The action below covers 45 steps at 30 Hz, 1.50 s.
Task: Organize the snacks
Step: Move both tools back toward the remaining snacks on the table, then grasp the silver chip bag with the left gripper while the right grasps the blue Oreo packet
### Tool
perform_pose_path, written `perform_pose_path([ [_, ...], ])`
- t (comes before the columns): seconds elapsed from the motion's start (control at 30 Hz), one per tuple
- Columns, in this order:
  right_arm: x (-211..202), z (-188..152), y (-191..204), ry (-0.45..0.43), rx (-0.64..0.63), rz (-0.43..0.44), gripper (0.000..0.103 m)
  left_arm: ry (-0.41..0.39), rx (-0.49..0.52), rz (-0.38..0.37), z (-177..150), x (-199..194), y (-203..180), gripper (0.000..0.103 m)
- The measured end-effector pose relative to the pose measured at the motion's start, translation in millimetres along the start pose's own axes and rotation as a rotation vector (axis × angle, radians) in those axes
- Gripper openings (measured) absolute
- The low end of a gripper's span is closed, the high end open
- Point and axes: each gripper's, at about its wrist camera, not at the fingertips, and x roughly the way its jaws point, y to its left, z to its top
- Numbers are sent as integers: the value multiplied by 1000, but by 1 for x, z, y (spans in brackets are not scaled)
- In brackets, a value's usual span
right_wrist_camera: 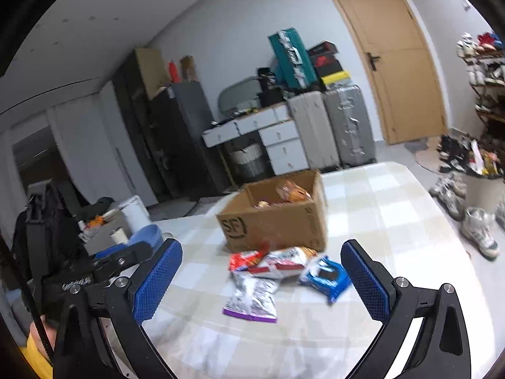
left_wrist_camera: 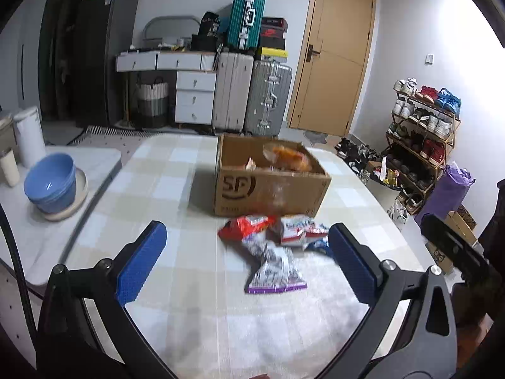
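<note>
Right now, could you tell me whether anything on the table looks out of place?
Yes: four snack packets lie in a loose, overlapping heap on the tablecloth in front of the cardboard box, which already holds other snacks. Nothing looks spilled or torn.

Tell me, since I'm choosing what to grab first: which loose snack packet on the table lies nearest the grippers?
The silver packet with the purple bottom edge; the red, white-and-red and blue packets lie closer to the cardboard box.

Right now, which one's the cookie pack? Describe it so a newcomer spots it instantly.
Find the open cardboard box on the checked tablecloth; four snack packets lie in a cluster before it. The cookie pack is at the cluster's right end in the right wrist view. It is the only blue one: its neighbours are red, white-and-red, and silver-purple.
</note>
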Motion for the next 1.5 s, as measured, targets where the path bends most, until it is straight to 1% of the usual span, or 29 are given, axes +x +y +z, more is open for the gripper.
perform_pose_path([
  [0.17, 7, -6, -6, 19, 15, -8, 102, 61, 2, -4, -21, 21, 2, 102],
  [0.4, 17, -13, -14, 59, 35, -11, 102, 101, -4, -10, -29, 44, 2, 102],
  [0.63, 25, -19, -20, 83, 46, -14, 102, 177, -13, -8, -38, 74, 0, 102],
  [0.77, 31, -24, -24, 101, 30, -47, 102, 226, -2, 6, -42, 107, -5, 102],
  [0.83, 35, -27, -27, 117, 18, -69, 102, 244, 6, 0, -42, 124, -8, 102],
  [0.9, 40, -30, -32, 133, 14, -84, 102, 282, 4, 10, -41, 143, -12, 102],
  [0.97, 47, -33, -38, 155, 14, -100, 102, 326, -6, -9, -42, 164, -17, 102],
  [1.03, 53, -36, -46, 178, 17, -121, 102, 363, -20, -12, -43, 182, -21, 102],
  [1.13, 64, -40, -58, 211, 27, -140, 102, 391, -20, -5, -44, 203, -27, 102],
  [1.2, 69, -41, -64, 224, 40, -139, 102, 423, -6, -9, -45, 221, -31, 102],
  [1.3, 77, -46, -73, 238, 54, -137, 102, 450, -37, -14, -48, 239, -30, 102],
  [1.33, 78, -47, -75, 241, 56, -137, 102, 454, -33, -7, -49, 245, -32, 101],
  [1.37, 80, -49, -77, 243, 61, -136, 102, 441, -12, -1, -49, 247, -35, 101],
  [1.5, 85, -52, -83, 252, 74, -134, 102, 431, 33, 17, -49, 258, -45, 101],
])
